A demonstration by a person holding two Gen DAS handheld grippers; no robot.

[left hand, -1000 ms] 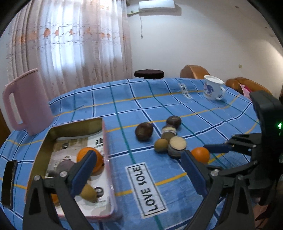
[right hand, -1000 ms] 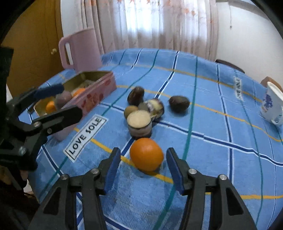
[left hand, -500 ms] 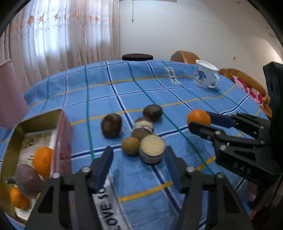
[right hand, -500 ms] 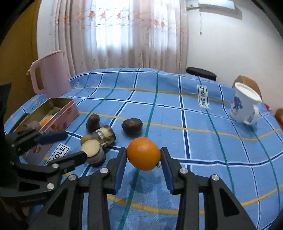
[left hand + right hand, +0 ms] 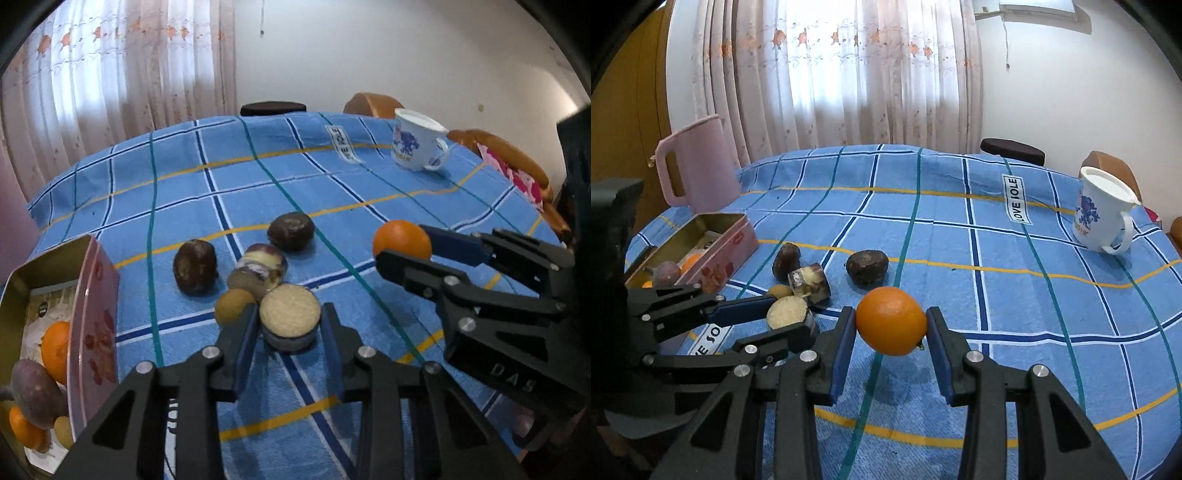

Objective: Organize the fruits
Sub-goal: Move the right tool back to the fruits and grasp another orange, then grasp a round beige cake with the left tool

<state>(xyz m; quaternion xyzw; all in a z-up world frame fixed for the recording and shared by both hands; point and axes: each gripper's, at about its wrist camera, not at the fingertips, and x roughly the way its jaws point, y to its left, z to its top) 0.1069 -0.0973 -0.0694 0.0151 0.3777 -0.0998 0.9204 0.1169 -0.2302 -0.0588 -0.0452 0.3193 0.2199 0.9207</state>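
My left gripper [image 5: 290, 326] is low over the blue checked cloth, and its jaws are closing on a cut round fruit [image 5: 290, 314] with a pale face. Both pads touch its sides. That fruit also shows in the right wrist view [image 5: 786, 314]. My right gripper [image 5: 890, 332] is shut on an orange [image 5: 891, 320], held a little above the cloth with its shadow beneath. An open pink tin [image 5: 96, 295] at the left holds oranges and a purple fruit. Loose on the cloth are two dark brown fruits [image 5: 291, 230] [image 5: 195, 266], a cut purple piece [image 5: 262, 266] and a small green-brown fruit [image 5: 232, 306].
A pink jug [image 5: 698, 162] stands behind the tin at the far left. A white mug with a blue print [image 5: 1100, 210] sits at the far right of the table. A dark stool [image 5: 1012, 151] and brown chairs stand beyond the far edge.
My left gripper swung from over the tin to the fruit pile and narrowed from wide open onto the cut fruit. My right gripper closed on the orange and lifted it off the cloth.
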